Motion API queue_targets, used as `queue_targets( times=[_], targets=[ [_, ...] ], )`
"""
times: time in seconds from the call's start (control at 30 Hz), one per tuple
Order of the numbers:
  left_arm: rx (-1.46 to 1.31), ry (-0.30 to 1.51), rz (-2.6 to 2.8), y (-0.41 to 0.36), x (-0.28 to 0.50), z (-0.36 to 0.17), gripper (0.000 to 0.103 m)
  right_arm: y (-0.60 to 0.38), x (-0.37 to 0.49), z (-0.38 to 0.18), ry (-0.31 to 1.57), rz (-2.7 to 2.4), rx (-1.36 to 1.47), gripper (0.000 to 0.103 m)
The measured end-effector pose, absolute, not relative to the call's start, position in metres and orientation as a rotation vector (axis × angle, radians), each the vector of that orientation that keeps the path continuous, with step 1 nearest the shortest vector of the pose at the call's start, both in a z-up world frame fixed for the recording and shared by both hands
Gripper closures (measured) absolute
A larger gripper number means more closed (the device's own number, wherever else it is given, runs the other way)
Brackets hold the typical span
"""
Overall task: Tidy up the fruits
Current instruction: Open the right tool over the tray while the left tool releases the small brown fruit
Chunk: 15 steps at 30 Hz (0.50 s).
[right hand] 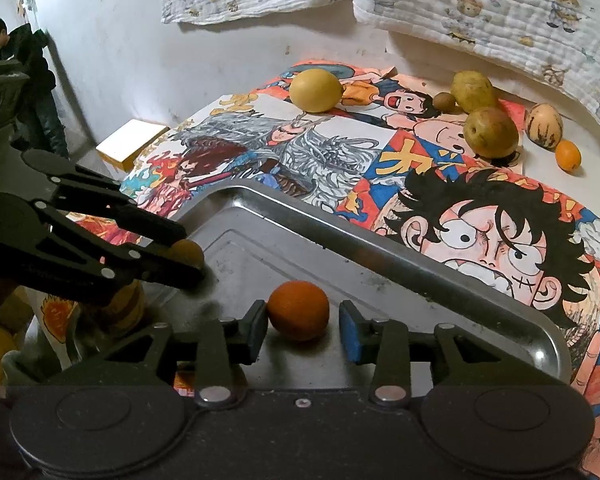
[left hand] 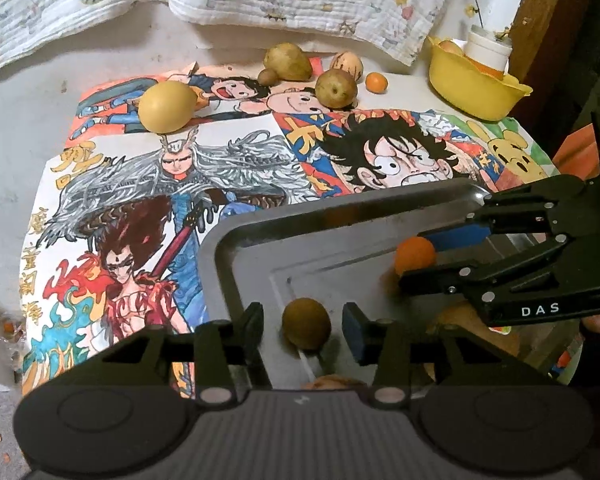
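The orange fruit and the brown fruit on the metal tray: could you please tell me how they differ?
The orange fruit is bright orange; the brown fruit is dull olive-brown. The orange fruit sits between the right gripper's open fingers, the brown fruit between the left gripper's open fingers. Both are small, roundish and rest on the metal tray, neither clamped.

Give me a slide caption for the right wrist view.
Right gripper, jaws open, straddles a small round orange fruit on the metal baking tray; more fruit waits on the cartoon-printed cloth.
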<state>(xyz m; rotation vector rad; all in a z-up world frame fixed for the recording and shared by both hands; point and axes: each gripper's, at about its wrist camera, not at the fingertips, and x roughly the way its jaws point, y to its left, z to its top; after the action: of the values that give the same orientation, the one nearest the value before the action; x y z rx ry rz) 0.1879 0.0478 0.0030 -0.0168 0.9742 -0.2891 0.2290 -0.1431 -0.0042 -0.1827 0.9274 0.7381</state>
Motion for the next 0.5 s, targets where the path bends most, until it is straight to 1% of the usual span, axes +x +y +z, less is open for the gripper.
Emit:
queue_targets(
  times=[0.07,0.1,0.13,0.17,0.2,0.23,0.27,0.3,0.37,0.4,0.47,0.5],
  targets=[
    [-0.017,0.960,-0.288,0.048,0.185,0.007,0.045,-0.145,0.228,-0.002,0.922,0.738,-0.166,0.054],
    [-0.015,0.951,-0.286,0.048,0.183,0.009,0.038,-0.146,0.226,-0.001,0.917,0.736,-0.157,0.052],
    [-0.010,0.938,-0.286,0.047,0.180,0.012,0.032,-0.148,0.225,0.001,0.911,0.737,-0.148,0.047],
    [-0.008,0.928,-0.288,0.048,0.178,0.015,0.029,-0.149,0.223,0.003,0.904,0.740,-0.141,0.044],
    [-0.007,0.918,-0.290,0.048,0.175,0.017,0.024,-0.151,0.220,0.006,0.894,0.742,-0.137,0.042],
    [-0.005,0.906,-0.292,0.048,0.172,0.020,0.020,-0.153,0.218,0.008,0.886,0.744,-0.135,0.037],
    [-0.002,0.895,-0.292,0.048,0.168,0.023,0.018,-0.154,0.216,0.010,0.877,0.745,-0.134,0.033],
    [0.002,0.886,-0.291,0.048,0.165,0.025,0.016,-0.156,0.213,0.012,0.866,0.747,-0.134,0.031],
    [0.013,0.866,-0.288,0.048,0.158,0.030,0.009,-0.159,0.206,0.017,0.846,0.754,-0.136,0.023],
    [0.020,0.856,-0.286,0.048,0.155,0.031,0.004,-0.160,0.202,0.020,0.834,0.757,-0.140,0.021],
    [0.040,0.835,-0.282,0.047,0.146,0.034,0.003,-0.161,0.193,0.025,0.807,0.768,-0.155,0.014],
    [0.053,0.827,-0.281,0.047,0.141,0.035,0.002,-0.161,0.188,0.028,0.792,0.775,-0.166,0.012]
  ],
)
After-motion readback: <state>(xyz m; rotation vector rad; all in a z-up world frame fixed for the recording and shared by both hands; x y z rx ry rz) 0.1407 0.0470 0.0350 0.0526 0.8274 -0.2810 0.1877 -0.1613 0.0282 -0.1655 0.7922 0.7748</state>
